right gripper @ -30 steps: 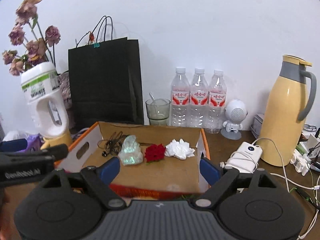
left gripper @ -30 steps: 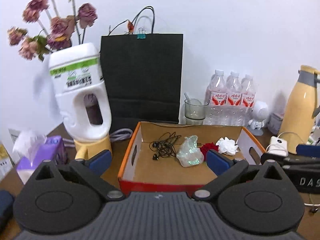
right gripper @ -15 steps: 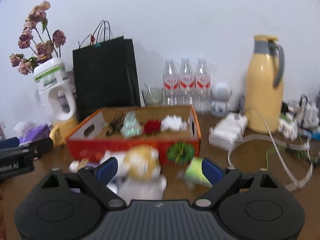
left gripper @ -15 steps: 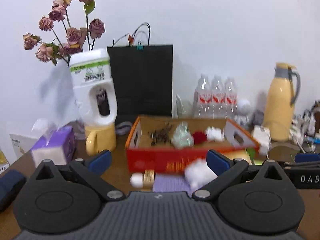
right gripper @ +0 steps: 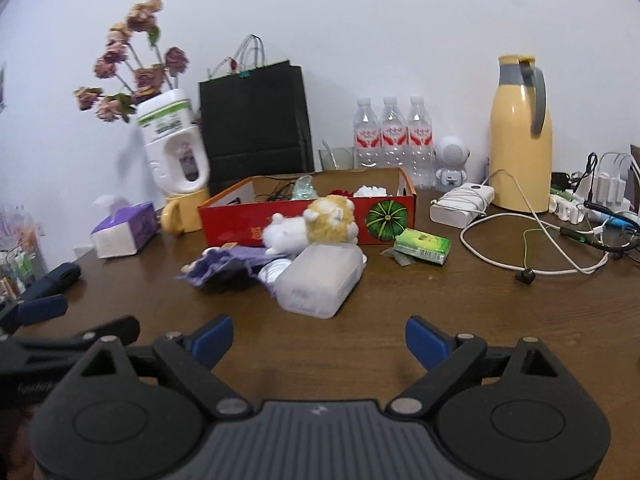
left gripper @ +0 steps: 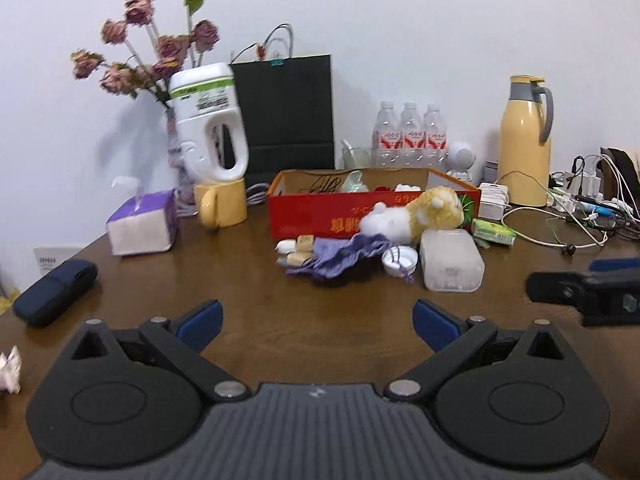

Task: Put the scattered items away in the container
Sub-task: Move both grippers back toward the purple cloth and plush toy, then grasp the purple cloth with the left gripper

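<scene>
A red cardboard box (left gripper: 312,216) (right gripper: 232,220) stands mid-table and holds black earphones, a clear figurine, a red flower and a white flower. In front of it lie a plush toy (left gripper: 416,216) (right gripper: 312,226), a purple cloth (left gripper: 344,254) (right gripper: 224,262), a translucent plastic box (left gripper: 450,260) (right gripper: 320,278), a white lid (left gripper: 400,260), small blocks (left gripper: 298,248) and a green packet (left gripper: 492,232) (right gripper: 422,244). My left gripper (left gripper: 316,320) is open and empty, well short of the pile. My right gripper (right gripper: 318,338) is open and empty, just short of the plastic box.
A tissue box (left gripper: 142,224), yellow mug (left gripper: 220,204) with white jug of dried flowers, black bag (left gripper: 286,116), water bottles (left gripper: 408,136) and yellow thermos (left gripper: 524,140) line the back. Cables and chargers (right gripper: 532,236) lie at right. A dark case (left gripper: 54,292) lies at left.
Both grippers have pulled back from over the box toward the table's near side, so the pile of items in front of the box came into view. Both stayed open.
</scene>
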A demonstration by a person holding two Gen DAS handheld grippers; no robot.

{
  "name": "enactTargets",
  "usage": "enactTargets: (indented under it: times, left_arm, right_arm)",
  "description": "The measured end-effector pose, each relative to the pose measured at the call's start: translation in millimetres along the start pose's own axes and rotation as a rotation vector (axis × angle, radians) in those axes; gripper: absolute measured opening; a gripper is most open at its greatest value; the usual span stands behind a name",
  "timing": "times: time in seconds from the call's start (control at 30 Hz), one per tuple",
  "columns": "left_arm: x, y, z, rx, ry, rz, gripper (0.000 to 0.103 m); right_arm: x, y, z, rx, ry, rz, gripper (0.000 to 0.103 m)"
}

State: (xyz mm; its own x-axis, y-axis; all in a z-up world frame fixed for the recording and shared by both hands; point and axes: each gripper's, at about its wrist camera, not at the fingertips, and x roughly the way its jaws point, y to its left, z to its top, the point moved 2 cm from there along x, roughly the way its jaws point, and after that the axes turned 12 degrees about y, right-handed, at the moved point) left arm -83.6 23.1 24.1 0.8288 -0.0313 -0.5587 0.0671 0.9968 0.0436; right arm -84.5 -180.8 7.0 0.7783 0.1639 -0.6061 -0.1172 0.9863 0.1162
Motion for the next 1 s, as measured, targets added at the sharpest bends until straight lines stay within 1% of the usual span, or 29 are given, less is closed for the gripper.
enactTargets:
  times: [0.1,0.17,0.27,0.33,0.47,0.57,0.6,0.63,0.7,0.77,0.83,0.87,0.9,0.93,0.97,1.0]
  left_arm:
    - [-10,10,-8,-0.023,0.003,0.001,0.103]
    - [-11,16,-12,-0.028,0.009,0.007,0.103]
    - [-2,18,-6,-0.002,0.024,-0.001,0.103]
    - [7,15,7,0.038,-0.001,-0.016,0.103]
    - [39,-4,40,0.175,-0.054,-0.049,0.103]
    - [68,-17,61,0.269,-0.039,-0.12,0.099]
    - [77,-20,66,0.289,-0.037,-0.151,0.091]
    - [87,-24,71,0.3,-0.024,-0.159,0.085]
    - [107,-29,81,0.324,0.022,-0.175,0.067]
    - [122,-30,87,0.335,0.069,-0.19,0.055]
    - [134,-26,92,0.329,0.119,-0.215,0.049]
    - [138,-24,92,0.318,0.141,-0.233,0.043]
    - [141,-22,93,0.311,0.16,-0.253,0.033]
    - [144,-19,93,0.306,0.18,-0.278,0.03]
    - [146,-17,93,0.289,0.199,-0.291,0.023]
    - [148,-14,93,0.272,0.21,-0.298,0.015]
  right_arm:
    - [-11,2,-12,0.005,-0.002,0.013,0.093]
    - [-13,3,-16,-0.007,-0.004,0.002,0.093]
    - [-5,1,-7,-0.025,-0.013,-0.031,0.093]
    - [6,-1,7,-0.027,-0.008,-0.03,0.093]
    - [42,-6,54,-0.03,-0.005,-0.026,0.093]
    - [70,-9,84,-0.043,-0.005,-0.036,0.093]
    - [80,-11,93,-0.056,0.002,-0.042,0.093]
    - [89,-11,101,-0.068,0.01,-0.044,0.093]
    - [113,-14,119,-0.102,0.051,-0.024,0.092]
    - [134,-16,136,-0.126,0.099,-0.004,0.091]
    - [152,-19,149,-0.132,0.139,-0.001,0.088]
    - [160,-21,155,-0.132,0.164,0.0,0.085]
    - [167,-21,158,-0.127,0.184,-0.001,0.08]
    - [175,-22,161,-0.125,0.212,0.003,0.073]
    - [182,-23,162,-0.125,0.24,0.009,0.068]
    - [188,-23,162,-0.123,0.261,0.022,0.053]
